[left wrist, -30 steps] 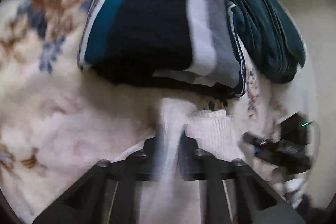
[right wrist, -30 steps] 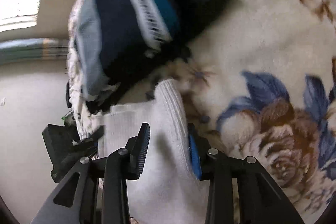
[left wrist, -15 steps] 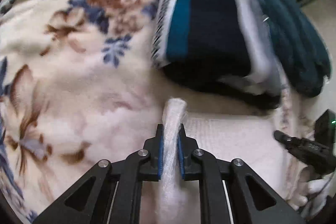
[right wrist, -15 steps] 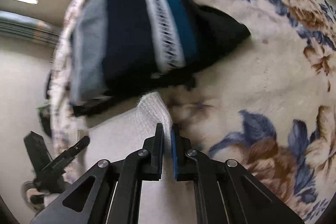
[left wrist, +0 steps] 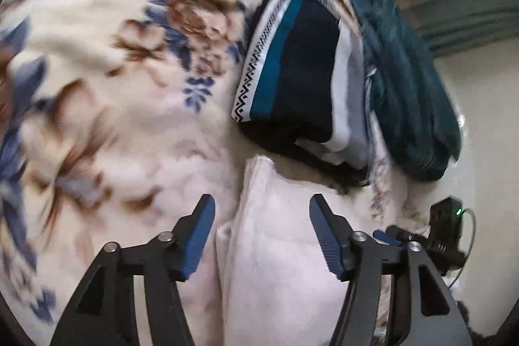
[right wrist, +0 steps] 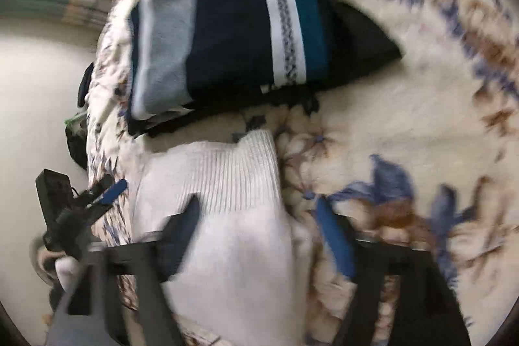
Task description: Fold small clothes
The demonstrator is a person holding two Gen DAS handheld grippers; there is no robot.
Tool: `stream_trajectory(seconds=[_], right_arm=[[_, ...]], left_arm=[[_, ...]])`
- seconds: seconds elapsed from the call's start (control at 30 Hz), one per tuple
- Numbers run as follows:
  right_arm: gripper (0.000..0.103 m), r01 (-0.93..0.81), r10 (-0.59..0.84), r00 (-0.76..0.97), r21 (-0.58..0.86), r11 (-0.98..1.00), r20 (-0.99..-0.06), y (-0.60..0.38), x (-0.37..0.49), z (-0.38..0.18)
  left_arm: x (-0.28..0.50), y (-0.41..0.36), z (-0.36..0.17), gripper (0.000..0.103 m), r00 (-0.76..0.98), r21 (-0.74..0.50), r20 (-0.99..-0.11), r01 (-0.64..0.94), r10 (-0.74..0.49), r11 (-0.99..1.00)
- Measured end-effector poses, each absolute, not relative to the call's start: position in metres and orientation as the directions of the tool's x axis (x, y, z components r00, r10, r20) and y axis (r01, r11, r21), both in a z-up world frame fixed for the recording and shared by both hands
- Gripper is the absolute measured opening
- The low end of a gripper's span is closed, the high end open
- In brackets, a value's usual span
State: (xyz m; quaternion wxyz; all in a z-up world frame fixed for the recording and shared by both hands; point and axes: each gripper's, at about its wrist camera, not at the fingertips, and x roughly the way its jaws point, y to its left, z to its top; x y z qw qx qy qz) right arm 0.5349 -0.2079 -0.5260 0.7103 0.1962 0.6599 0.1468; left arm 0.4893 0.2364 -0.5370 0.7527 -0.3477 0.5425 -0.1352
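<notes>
Jaws of both claws were opening: the left gripper (left wrist: 262,216) and right gripper (right wrist: 256,216), each clamped on the white sock (right wrist: 227,216) half a second earlier, now stood apart with nothing pinched. The sock lay released between them on the floral blanket (left wrist: 97,86), just beside the stack of folded clothes (left wrist: 292,70), its fold seemingly finished.

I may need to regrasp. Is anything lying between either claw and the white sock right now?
Nothing visible. The white sock lies on the floral blanket, directly under the opening left claw and right claw. The folded striped garment sits beyond the sock's far end, outside both jaws.
</notes>
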Motion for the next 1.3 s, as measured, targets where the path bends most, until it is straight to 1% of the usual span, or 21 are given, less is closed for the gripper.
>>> stream_trajectory(seconds=[0.03, 0.1, 0.17, 0.3, 0.37, 0.43, 0.47, 0.57, 0.63, 0.67, 0.7, 0.73, 0.8, 0.83, 0.87, 0.97, 1.17, 1.3], right_arm=[[0.094, 0.041, 0.474, 0.089, 0.479, 0.877, -0.876, -0.211, 0.529, -0.523], [0.094, 0.03, 0.519, 0.047, 0.521, 0.853, -0.853, -0.213, 0.518, -0.526], [0.094, 0.04, 0.57, -0.023, 0.569, 0.821, -0.821, -0.211, 0.507, -0.548], [0.094, 0.095, 0.65, -0.082, 0.644, 0.759, -0.755, -0.205, 0.485, -0.594], [0.095, 0.123, 0.696, -0.096, 0.685, 0.718, -0.712, -0.201, 0.478, -0.61], [0.101, 0.165, 0.748, -0.102, 0.73, 0.663, -0.656, -0.198, 0.472, -0.627], [0.102, 0.176, 0.761, -0.098, 0.741, 0.648, -0.642, -0.198, 0.471, -0.632], [0.103, 0.226, 0.809, -0.089, 0.78, 0.584, -0.581, -0.198, 0.471, -0.651], [0.102, 0.246, 0.829, -0.077, 0.796, 0.554, -0.553, -0.202, 0.471, -0.655], [0.1, 0.254, 0.836, -0.058, 0.802, 0.541, -0.546, -0.202, 0.47, -0.656], [0.093, 0.254, 0.848, -0.041, 0.816, 0.52, -0.528, -0.201, 0.469, -0.655], [0.073, 0.251, 0.854, -0.038, 0.822, 0.511, -0.519, -0.204, 0.467, -0.654], [0.067, 0.242, 0.845, -0.02, 0.817, 0.523, -0.534, -0.201, 0.463, -0.652], [0.059, 0.248, 0.846, -0.007, 0.818, 0.519, -0.534, -0.2, 0.462, -0.651], [0.054, 0.257, 0.847, 0.009, 0.82, 0.512, -0.532, -0.202, 0.459, -0.649], [0.049, 0.24, 0.841, 0.051, 0.824, 0.513, -0.538, -0.206, 0.449, -0.636], [0.046, 0.202, 0.832, 0.127, 0.835, 0.512, -0.54, -0.192, 0.431, -0.605], [0.046, 0.17, 0.836, 0.161, 0.849, 0.5, -0.524, -0.197, 0.432, -0.574]], left_arm=[[0.482, 0.235, -0.536, 0.06, 0.376, -0.684, -0.711, -0.176, -0.594, 0.707], [0.461, 0.227, -0.541, 0.06, 0.353, -0.703, -0.7, -0.186, -0.621, 0.687], [0.459, 0.216, -0.549, 0.06, 0.319, -0.713, -0.695, -0.187, -0.644, 0.676], [0.441, 0.21, -0.585, 0.06, 0.251, -0.682, -0.731, -0.217, -0.635, 0.699], [0.436, 0.212, -0.598, 0.06, 0.254, -0.725, -0.689, -0.241, -0.679, 0.645], [0.435, 0.215, -0.61, 0.064, 0.278, -0.776, -0.629, -0.27, -0.726, 0.569], [0.436, 0.214, -0.613, 0.065, 0.28, -0.797, -0.602, -0.266, -0.747, 0.543], [0.439, 0.215, -0.613, 0.065, 0.284, -0.828, -0.558, -0.257, -0.78, 0.499], [0.442, 0.212, -0.61, 0.062, 0.309, -0.834, -0.551, -0.238, -0.775, 0.498], [0.442, 0.21, -0.607, 0.055, 0.332, -0.84, -0.542, -0.221, -0.772, 0.495], [0.441, 0.208, -0.607, 0.042, 0.342, -0.847, -0.531, -0.208, -0.776, 0.488], [0.441, 0.205, -0.605, 0.038, 0.349, -0.853, -0.521, -0.194, -0.779, 0.484], [0.442, 0.205, -0.599, 0.032, 0.382, -0.865, -0.5, -0.183, -0.777, 0.467], [0.442, 0.206, -0.597, 0.032, 0.392, -0.874, -0.486, -0.184, -0.781, 0.45], [0.441, 0.208, -0.593, 0.031, 0.406, -0.879, -0.475, -0.184, -0.781, 0.439], [0.436, 0.21, -0.578, 0.03, 0.413, -0.874, -0.48, -0.153, -0.774, 0.461], [0.437, 0.215, -0.554, 0.03, 0.432, -0.885, -0.455, -0.124, -0.778, 0.449], [0.445, 0.216, -0.522, 0.03, 0.455, -0.884, -0.441, -0.075, -0.773, 0.46]])
